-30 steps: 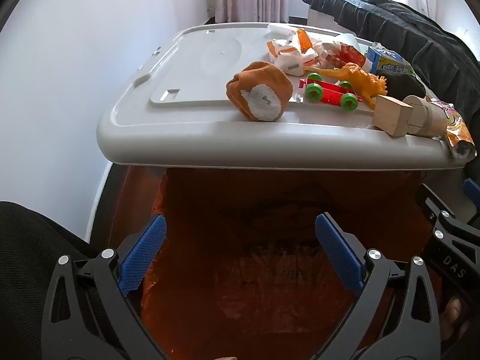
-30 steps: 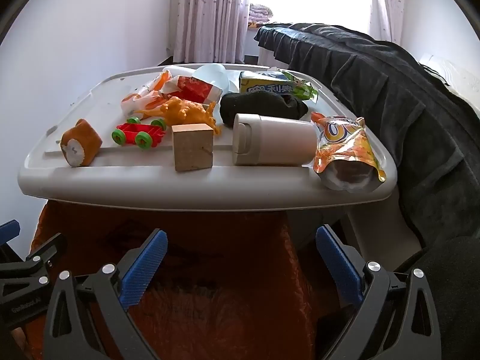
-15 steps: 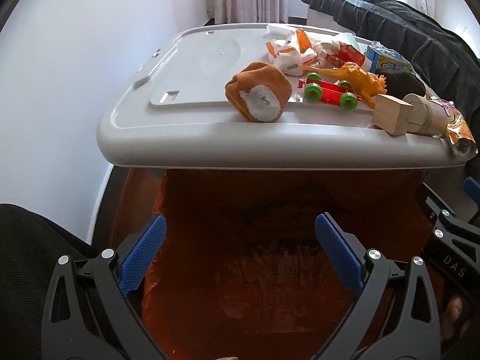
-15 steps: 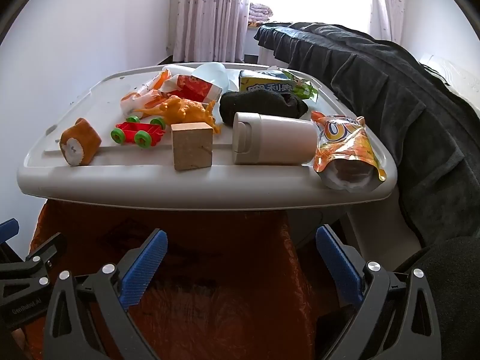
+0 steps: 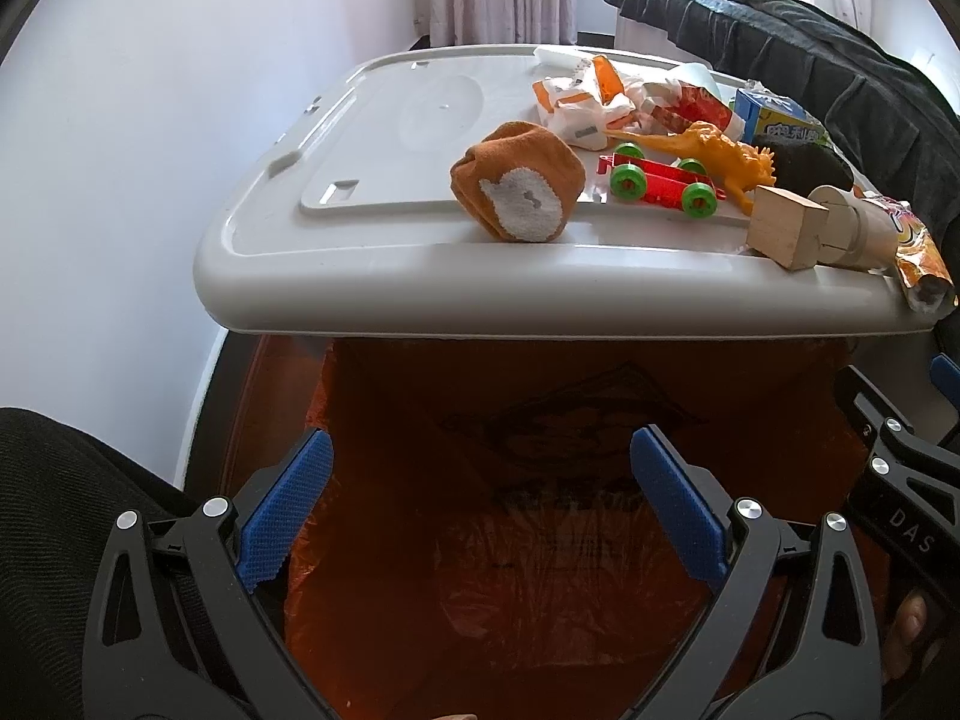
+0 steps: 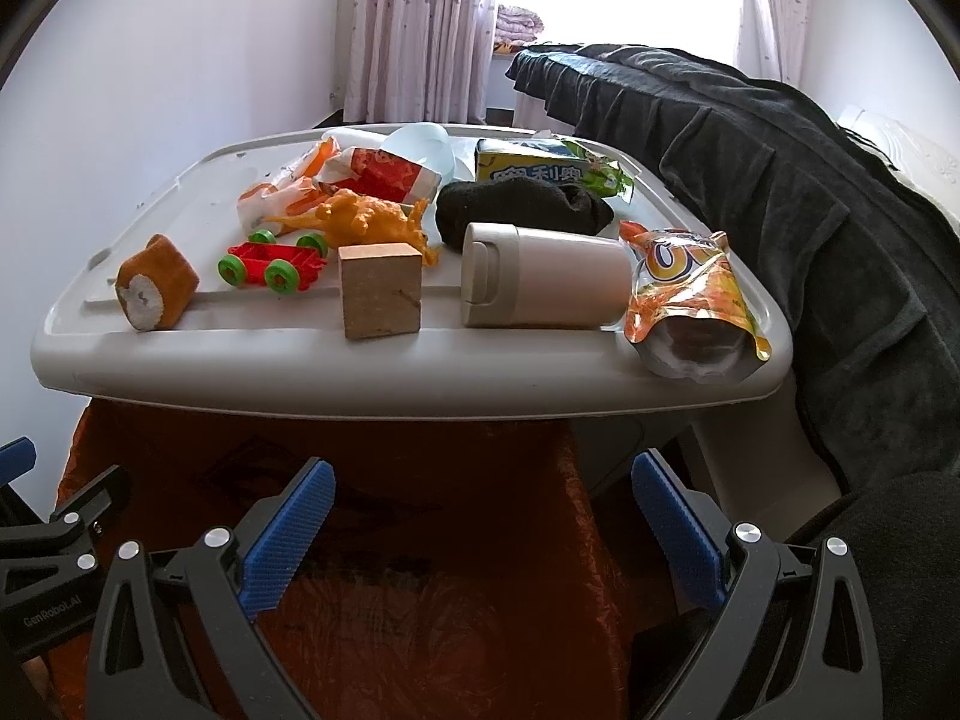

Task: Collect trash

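Nothing has shifted over the last second: the left gripper (image 5: 480, 498) and right gripper (image 6: 480, 516) both still hover spread and empty over the orange plastic trash bag (image 6: 432, 540). The crumpled orange snack wrapper (image 6: 690, 306) lies untouched at two o'clock on the grey plastic lid (image 6: 390, 366), so collecting hasn't begun.

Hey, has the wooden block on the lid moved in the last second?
No. The wooden block sits in the same place beside the beige cup, just as before.
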`<state>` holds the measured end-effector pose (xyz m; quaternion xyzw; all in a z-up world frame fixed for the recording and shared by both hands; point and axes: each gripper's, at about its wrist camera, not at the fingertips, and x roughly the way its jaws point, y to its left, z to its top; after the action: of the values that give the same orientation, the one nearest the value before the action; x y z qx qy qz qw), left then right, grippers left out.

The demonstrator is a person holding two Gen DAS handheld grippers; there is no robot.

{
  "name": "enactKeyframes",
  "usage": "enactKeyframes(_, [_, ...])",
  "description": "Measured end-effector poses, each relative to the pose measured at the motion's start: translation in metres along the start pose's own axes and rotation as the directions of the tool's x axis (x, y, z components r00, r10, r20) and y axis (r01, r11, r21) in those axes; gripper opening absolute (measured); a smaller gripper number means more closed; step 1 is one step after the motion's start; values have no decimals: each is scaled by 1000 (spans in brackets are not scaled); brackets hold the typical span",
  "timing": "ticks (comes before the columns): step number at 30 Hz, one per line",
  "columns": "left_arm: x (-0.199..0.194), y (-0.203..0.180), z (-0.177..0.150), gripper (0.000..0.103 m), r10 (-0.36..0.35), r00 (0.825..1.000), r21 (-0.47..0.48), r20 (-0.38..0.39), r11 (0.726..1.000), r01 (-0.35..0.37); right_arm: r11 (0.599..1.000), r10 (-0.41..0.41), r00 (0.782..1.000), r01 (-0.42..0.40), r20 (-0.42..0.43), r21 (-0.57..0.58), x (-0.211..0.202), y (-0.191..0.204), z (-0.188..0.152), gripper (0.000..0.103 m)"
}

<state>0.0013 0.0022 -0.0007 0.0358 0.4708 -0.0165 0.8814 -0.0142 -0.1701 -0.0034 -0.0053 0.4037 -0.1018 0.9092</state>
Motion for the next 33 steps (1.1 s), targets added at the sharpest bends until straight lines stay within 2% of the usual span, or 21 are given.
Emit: enactKeyframes(33, [2, 0, -1, 97, 0, 1000, 0, -2, 1000, 0, 1000, -1, 1000, 1, -16, 13, 3, -3, -2, 98])
